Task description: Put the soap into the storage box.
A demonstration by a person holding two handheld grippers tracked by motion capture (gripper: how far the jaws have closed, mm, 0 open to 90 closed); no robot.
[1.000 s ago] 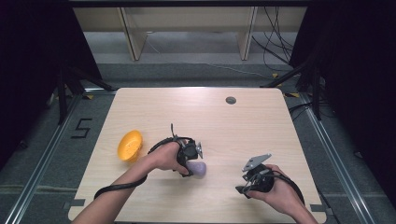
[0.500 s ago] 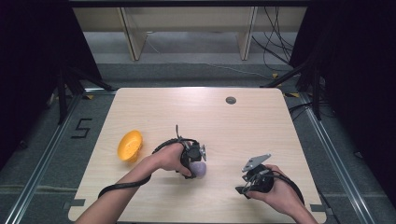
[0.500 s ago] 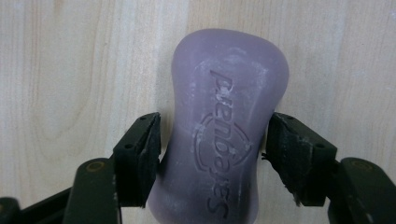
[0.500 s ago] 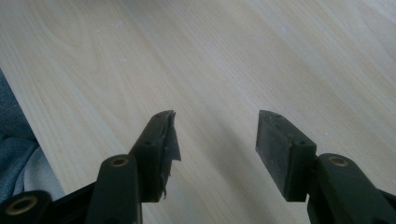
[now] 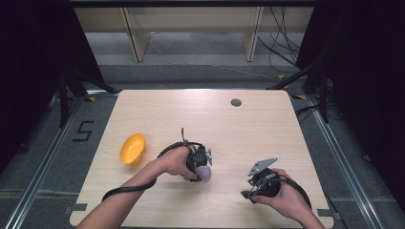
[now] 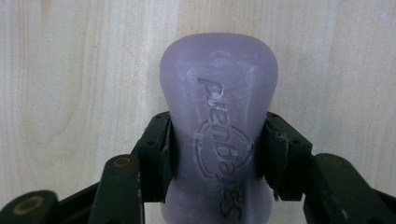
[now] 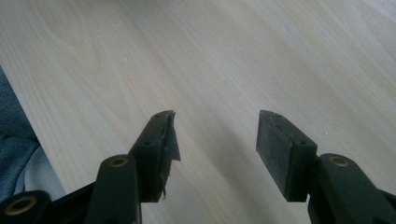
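Purple waisted soap-like bar (image 6: 218,130) gripped, not yet placed.
It is pinched by the left gripper (image 6: 218,154); the right gripper (image 7: 215,140) is held spread, idle.

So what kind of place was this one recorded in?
Probably a lab or recording bay, not a home: a bare wooden table on grey floor with metal rails, dark curtains at both sides, loose cables behind, and a floor marking "5".

1. Raised lettering is running along the purple soap bar (image 6: 218,135), around a round emblem; it is reading roughly "puenbaiss", not surely legible.
2. A black "5" (image 5: 82,131) is showing on the floor left of the table (image 5: 267,129).
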